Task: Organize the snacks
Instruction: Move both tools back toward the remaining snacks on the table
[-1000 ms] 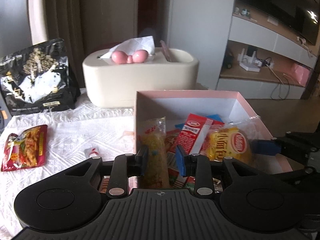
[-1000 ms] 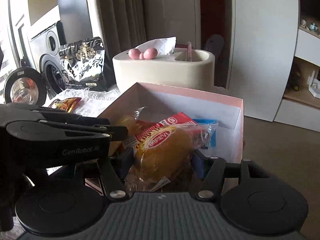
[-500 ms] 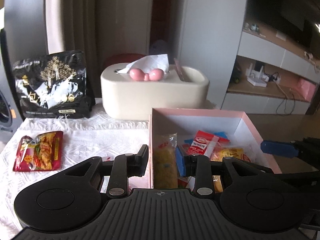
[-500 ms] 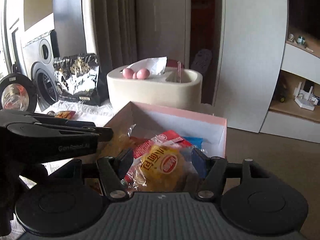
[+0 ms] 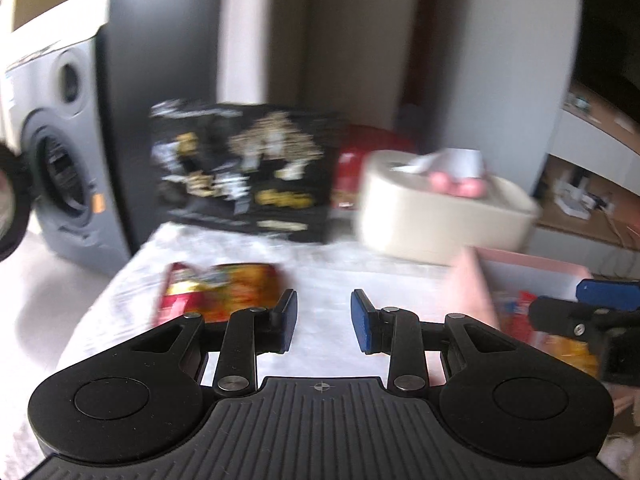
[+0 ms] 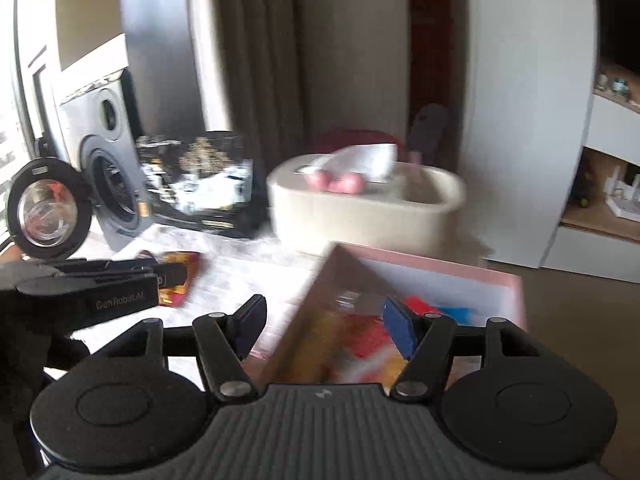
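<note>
Both grippers had left the pink box (image 6: pixel 516 292) of snacks; the left gripper (image 5: pixel 323 320), jaws slightly parted and empty, had swung toward the red snack packet (image 5: pixel 218 292) lying on the table (image 5: pixel 360 276), likely next.

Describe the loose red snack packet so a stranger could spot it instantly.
Start at the white tablecloth in front of the big black snack bag. The red snack packet lies flat there, left of the pink box. It alone lies loose on the cloth.
</note>
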{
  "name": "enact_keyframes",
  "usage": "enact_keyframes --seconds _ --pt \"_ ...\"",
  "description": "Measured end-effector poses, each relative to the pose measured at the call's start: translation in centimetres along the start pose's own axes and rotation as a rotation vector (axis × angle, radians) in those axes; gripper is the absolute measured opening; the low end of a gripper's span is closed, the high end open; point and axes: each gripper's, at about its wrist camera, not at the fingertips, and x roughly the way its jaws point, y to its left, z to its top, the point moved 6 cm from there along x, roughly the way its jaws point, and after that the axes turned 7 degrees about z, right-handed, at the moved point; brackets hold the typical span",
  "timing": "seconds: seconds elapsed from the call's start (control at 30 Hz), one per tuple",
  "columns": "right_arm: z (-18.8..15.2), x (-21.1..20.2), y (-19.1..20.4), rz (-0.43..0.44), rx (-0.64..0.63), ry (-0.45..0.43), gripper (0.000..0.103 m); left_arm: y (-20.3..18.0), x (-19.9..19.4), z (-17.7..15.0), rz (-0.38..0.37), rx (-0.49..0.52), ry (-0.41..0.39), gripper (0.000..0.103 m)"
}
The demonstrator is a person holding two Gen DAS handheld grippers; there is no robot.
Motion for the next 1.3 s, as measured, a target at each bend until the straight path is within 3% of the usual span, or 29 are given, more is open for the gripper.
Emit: enact_keyframes --seconds 0.3,0.5,0.6,0.7,0.8,1.03,1.07,1.1,1.17,1.3 --pt "1.6 7.8 8.7 0.105 -0.026 0.099 0.066 10.9 2.7 -1.5 0.110 -0.106 0.062 0.035" --pt "1.3 13.6 11.8 0.122 -0.020 0.157 0.066 16.6 5.4 -3.2 -0.008 -0.258 0.137 0.034" --pt "1.3 16.3 12.1 0.103 -0.002 0.157 0.066 18.1 6.2 -4.3 -0.022 -0.321 0.140 0.030" --pt "1.2 18.3 12.1 0.096 0.026 0.147 0.066 18.6 6.2 -4.7 -0.047 -0.363 0.083 0.030" --pt "1.5 19.9 12.9 0.110 -0.015 0.136 0.065 18.8 6.5 -5.1 -0.061 -0.376 0.041 0.030" --pt "4.0 22.9 14.8 0.149 -0.063 0.088 0.065 18.9 6.4 -5.0 -0.058 -0.377 0.028 0.030" --pt "4.2 23.7 15.1 0.145 -0.086 0.109 0.064 19.0 6.5 -5.0 -0.064 -0.386 0.029 0.030" --pt "4.2 24.5 15.2 0.137 -0.103 0.137 0.050 19.2 6.5 -5.0 -0.071 -0.397 0.030 0.030" --pt "4.0 25.5 14.8 0.123 -0.103 0.180 0.031 19.4 6.5 -5.1 -0.083 -0.414 0.033 0.030" --pt "3.0 25.2 12.5 0.171 0.035 0.235 0.031 19.6 6.5 -5.2 -0.098 -0.427 0.038 0.030"
